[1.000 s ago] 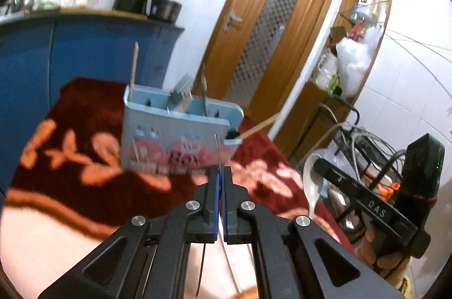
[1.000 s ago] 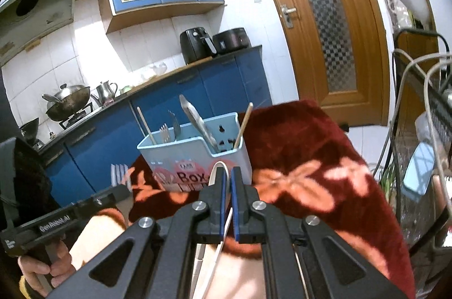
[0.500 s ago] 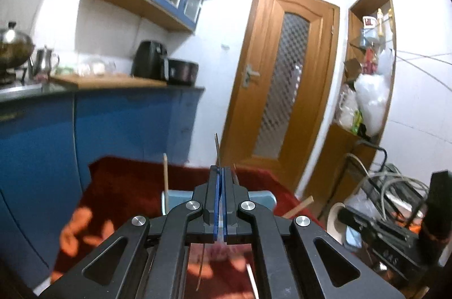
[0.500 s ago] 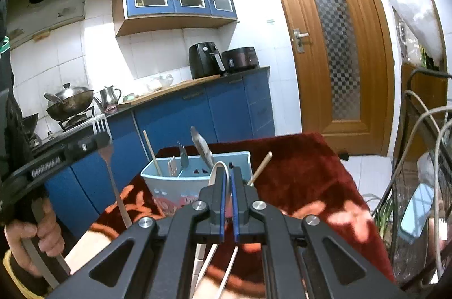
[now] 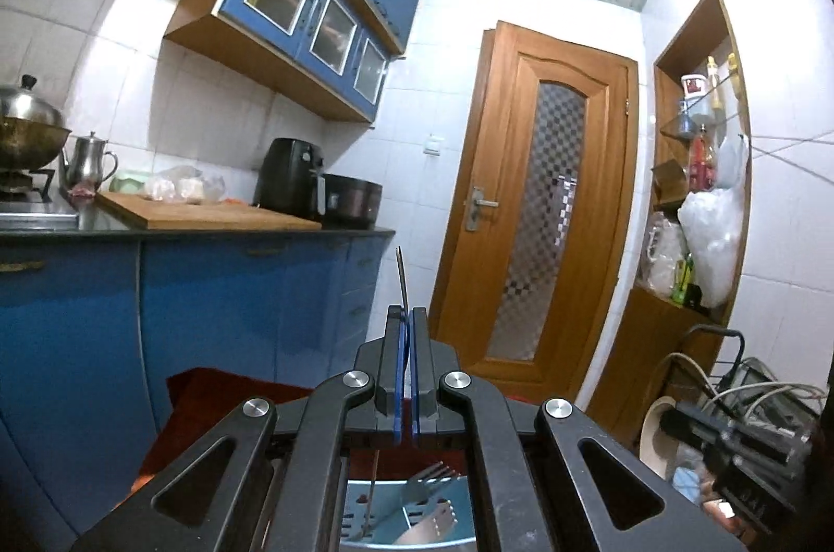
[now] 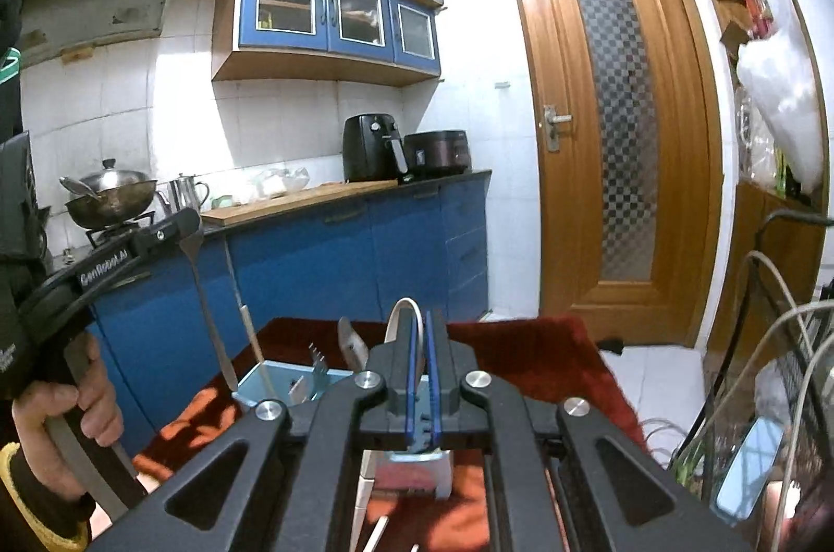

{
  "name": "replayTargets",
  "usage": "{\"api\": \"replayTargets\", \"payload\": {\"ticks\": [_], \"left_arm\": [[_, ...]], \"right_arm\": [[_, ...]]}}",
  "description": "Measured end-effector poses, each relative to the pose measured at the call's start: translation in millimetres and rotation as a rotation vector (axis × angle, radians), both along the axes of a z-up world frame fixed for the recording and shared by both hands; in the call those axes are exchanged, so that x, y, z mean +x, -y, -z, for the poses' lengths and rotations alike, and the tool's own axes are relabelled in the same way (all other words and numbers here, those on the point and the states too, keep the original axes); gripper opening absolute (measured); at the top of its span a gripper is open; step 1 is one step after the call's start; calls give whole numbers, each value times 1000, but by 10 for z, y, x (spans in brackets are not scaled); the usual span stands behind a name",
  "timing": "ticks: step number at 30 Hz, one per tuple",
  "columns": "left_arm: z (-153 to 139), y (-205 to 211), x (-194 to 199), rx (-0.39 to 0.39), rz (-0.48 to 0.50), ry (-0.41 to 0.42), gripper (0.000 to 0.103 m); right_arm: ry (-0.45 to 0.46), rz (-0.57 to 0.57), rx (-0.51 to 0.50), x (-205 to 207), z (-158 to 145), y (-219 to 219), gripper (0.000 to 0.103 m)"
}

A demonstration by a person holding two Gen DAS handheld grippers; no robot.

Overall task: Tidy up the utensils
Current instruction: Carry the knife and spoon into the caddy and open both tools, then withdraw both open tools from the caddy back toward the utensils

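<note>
Both hands have risen since a second ago: the left wrist view, which then looked down on the front of the pale blue utensil box (image 5: 406, 518), now looks level across the kitchen at the blue counter (image 5: 208, 234) and the wooden door (image 5: 542, 208), with the box dropped to the bottom edge of the picture beneath the gripper's frame. The left gripper (image 5: 406, 317) is pressed together on a thin metal fork (image 6: 200, 291); from the right wrist view this fork hangs handle-down from its pads, the handle tip just above the box's near-left corner, and whether it touches the rim cannot be told. The right gripper (image 6: 423, 333) is likewise pinched shut, on a white spoon handle (image 6: 404, 317) whose rounded end loops up just left of the blue pads; the rest of that spoon runs down out of sight under the frame. The box stands on the red flowered cloth (image 6: 521, 354), toward its far-left part, well short of the cloth's right edge. Inside the box a second fork (image 5: 425, 487) leans tines-up, with a wooden chopstick (image 6: 253, 343) at the left end and what looks like a spoon bowl (image 6: 352, 343) toward the middle, though the frame hides much of it. The cloth lies bare to the right of the box as far as its edge, where a wire rack (image 6: 782, 343) crowds in; the left hand (image 6: 68, 427) grips its handle off the cloth's left edge.
</note>
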State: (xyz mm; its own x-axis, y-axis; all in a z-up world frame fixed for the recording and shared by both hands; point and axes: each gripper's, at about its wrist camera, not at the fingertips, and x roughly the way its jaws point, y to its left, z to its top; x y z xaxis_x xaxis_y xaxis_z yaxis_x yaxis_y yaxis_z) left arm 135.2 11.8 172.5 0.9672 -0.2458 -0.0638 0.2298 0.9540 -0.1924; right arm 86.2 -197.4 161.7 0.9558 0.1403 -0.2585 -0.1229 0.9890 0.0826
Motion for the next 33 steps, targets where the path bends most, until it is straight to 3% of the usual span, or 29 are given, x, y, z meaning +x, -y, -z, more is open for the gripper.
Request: {"api": "replayTargets", "payload": {"ticks": [4,9,21,27,33], "left_arm": [[81,34,65,10,-6,13,1],[225,29,189,-16,-6,-30,1],[562,-25,417,-43,19,-82,1],[703,4,452,-35,28,-92,1],[799,25,499,-25,37,-136,1]], "right_arm": [[16,32,-37,198,-53,-31,5],[42,75,-77,402,-77,-72,5],[140,151,-62,809,111,-42,5],[139,139,-140,933,297,-148,5],[69,61,-130,945,479,-215,5]]}}
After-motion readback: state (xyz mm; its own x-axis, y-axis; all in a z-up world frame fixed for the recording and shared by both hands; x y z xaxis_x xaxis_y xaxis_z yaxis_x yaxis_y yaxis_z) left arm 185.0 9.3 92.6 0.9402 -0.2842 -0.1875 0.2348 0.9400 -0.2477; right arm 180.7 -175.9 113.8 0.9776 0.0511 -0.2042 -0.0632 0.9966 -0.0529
